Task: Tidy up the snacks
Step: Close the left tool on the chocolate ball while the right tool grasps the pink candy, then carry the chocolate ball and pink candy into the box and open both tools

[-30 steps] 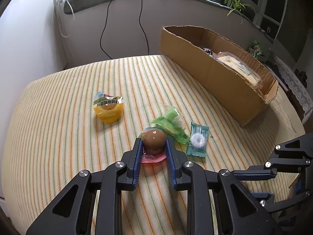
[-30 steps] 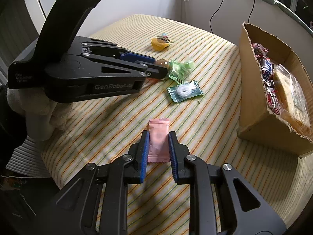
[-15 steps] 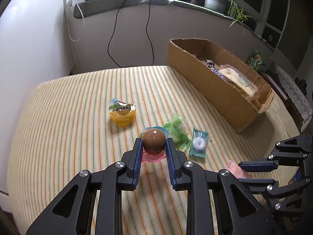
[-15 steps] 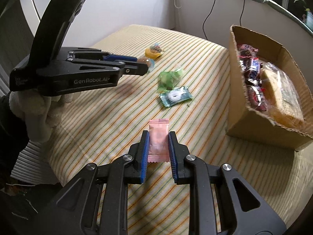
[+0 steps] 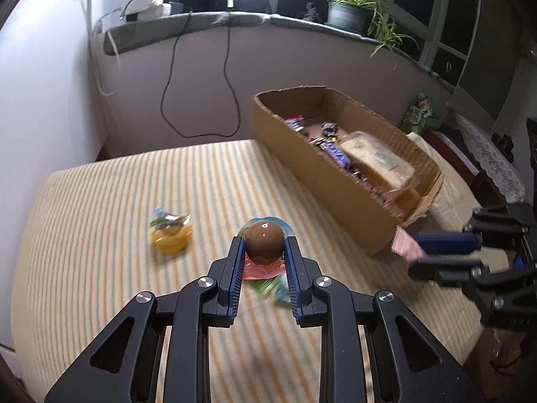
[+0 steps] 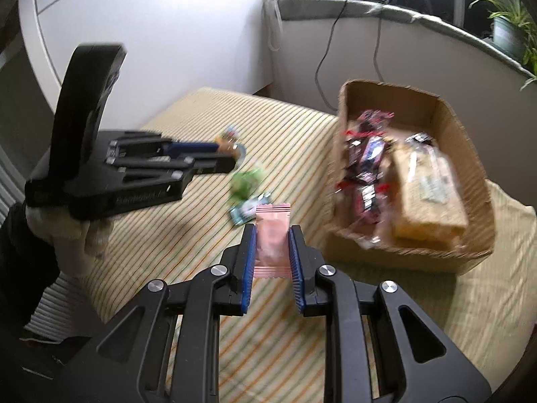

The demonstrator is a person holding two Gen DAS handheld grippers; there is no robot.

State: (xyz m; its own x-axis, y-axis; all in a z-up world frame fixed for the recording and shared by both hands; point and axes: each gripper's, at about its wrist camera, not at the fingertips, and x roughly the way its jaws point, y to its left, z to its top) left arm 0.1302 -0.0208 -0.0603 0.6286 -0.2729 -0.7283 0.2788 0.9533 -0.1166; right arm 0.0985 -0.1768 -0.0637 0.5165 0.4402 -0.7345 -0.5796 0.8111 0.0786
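My left gripper (image 5: 263, 247) is shut on a brown jelly cup (image 5: 263, 242) with a pink-and-blue lid, held above the striped cloth (image 5: 100, 221). My right gripper (image 6: 272, 235) is shut on a pink candy packet (image 6: 272, 235), also raised; that gripper (image 5: 407, 252) and its pink candy packet (image 5: 404, 245) show at the right of the left wrist view. The cardboard box (image 5: 339, 191), holding dark wrappers and a bagged cake (image 6: 426, 188), lies beyond both. Still on the cloth are a yellow jelly cup (image 5: 171, 233), green candies (image 6: 245, 183) and a teal packet (image 6: 245, 211).
A person's gloved hand (image 6: 67, 235) holds the left gripper (image 6: 231, 156). A black cable (image 5: 198, 77) hangs down the wall behind the table. Potted plants (image 5: 349, 10) stand on the window ledge. The table's right edge (image 5: 470, 201) drops off past the box.
Both grippers have risen with their snacks and tipped toward the box, which now sits nearer the middle of each view. The loose snacks stayed on the cloth.
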